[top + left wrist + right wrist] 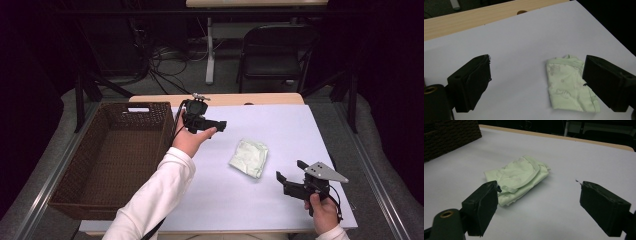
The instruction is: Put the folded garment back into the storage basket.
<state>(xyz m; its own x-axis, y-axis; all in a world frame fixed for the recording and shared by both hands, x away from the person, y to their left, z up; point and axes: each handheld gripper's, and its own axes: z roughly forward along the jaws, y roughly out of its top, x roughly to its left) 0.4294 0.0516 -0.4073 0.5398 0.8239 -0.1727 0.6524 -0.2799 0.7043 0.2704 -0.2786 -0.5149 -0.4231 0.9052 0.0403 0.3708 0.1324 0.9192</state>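
Empty brown wicker basket (125, 150), folded green cloth (249, 157) beside it, both tools (220, 125) (289, 172) wide open.

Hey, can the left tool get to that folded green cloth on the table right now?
Probably yes. The left tool is open with nothing in it, and only bare white table lies between it and the green cloth.

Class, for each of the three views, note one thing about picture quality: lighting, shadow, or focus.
High view: the white table sheet is evenly lit, the surroundings fall into darkness. Left gripper view: the near jaws look soft, the folded green cloth casts a faint shadow at its lower edge. Right gripper view: the wicker basket is dim and underexposed.
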